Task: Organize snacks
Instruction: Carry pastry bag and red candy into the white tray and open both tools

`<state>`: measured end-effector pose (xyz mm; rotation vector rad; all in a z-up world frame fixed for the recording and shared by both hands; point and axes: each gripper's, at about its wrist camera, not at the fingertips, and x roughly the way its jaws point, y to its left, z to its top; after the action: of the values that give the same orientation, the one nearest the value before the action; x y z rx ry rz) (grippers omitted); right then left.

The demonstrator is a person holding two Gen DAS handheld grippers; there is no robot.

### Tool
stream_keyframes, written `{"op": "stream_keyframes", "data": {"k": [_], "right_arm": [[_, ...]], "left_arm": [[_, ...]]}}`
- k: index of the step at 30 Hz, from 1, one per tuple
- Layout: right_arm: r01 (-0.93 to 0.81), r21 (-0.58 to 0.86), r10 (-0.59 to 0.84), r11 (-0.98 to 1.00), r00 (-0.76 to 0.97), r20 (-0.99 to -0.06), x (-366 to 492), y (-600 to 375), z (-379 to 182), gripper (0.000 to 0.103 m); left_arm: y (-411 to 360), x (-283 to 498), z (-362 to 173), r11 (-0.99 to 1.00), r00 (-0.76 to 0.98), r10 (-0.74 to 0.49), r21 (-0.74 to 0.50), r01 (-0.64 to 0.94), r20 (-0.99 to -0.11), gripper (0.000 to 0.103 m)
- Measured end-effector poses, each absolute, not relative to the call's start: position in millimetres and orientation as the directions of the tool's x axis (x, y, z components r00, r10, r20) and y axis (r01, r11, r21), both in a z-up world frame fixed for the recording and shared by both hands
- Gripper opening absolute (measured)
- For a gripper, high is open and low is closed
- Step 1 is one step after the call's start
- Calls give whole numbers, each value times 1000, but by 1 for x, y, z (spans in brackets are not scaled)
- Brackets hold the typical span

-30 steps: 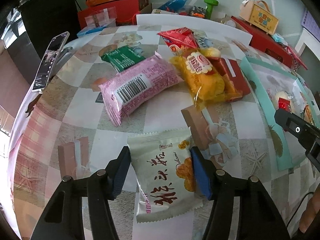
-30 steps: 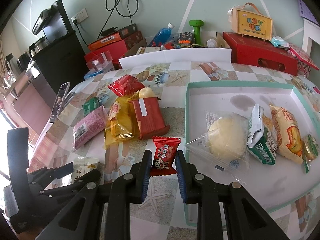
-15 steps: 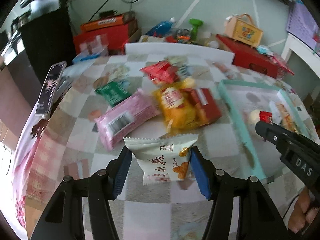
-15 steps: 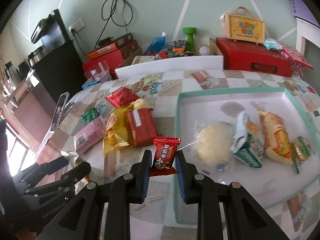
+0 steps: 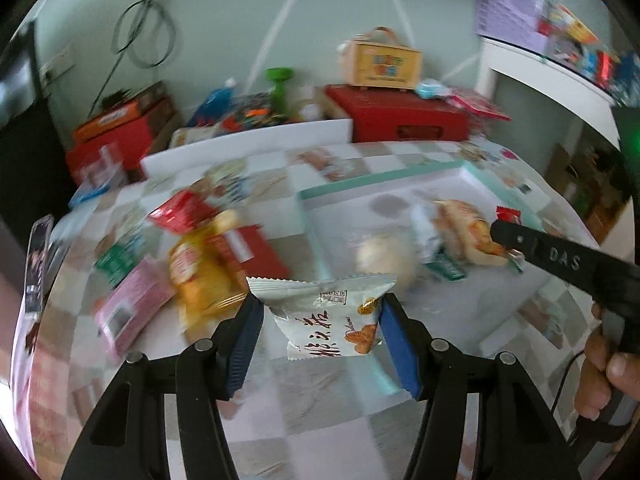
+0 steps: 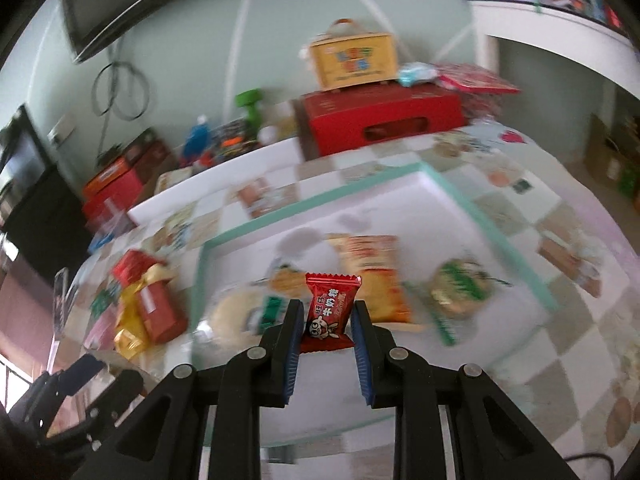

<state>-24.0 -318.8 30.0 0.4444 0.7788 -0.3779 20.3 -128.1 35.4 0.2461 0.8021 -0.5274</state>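
Observation:
My left gripper (image 5: 320, 312) is shut on a white snack packet (image 5: 326, 314) with dark lettering and a biscuit picture, held in the air over the near left corner of the white tray with a teal rim (image 5: 384, 174). My right gripper (image 6: 325, 314) is shut on a small red candy packet (image 6: 329, 307), held above the tray's (image 6: 320, 202) middle. From the left wrist view the right gripper (image 5: 505, 227) shows at the right with the red candy (image 5: 508, 213) at its tip. Several snacks lie in the tray, among them an orange packet (image 6: 374, 276) and a round bun (image 5: 380, 256).
Left of the tray a pile stays on the checked tablecloth: a pink packet (image 5: 130, 312), yellow packet (image 5: 196, 276), red box (image 5: 244, 250) and red bag (image 5: 180, 210). A phone (image 5: 38, 264) lies at the table's left edge. Red boxes (image 5: 400, 116) and clutter line the back. A hand (image 5: 600, 364) grips the right handle.
Both grippers lifted and swung right with their packets, from over the tablecloth to over the tray. The white packet has left the table. Both views rolled and blurred.

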Motion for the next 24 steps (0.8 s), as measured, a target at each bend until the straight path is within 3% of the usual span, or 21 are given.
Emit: {"op": "stream_keyframes", "data": {"k": [18, 20, 24], "right_arm": [[517, 211, -152, 830, 572, -806, -23, -336, 3, 26], [520, 197, -155, 831, 558, -816, -22, -335, 1, 27], [541, 194, -158, 818, 536, -829, -22, -340, -3, 30]], "left_arm": [[-180, 22, 15, 790, 535, -425, -11, 613, -730, 63], [-179, 24, 14, 792, 530, -426, -19, 610, -733, 73], [-175, 23, 19, 798, 547, -425, -13, 603, -721, 76]]}}
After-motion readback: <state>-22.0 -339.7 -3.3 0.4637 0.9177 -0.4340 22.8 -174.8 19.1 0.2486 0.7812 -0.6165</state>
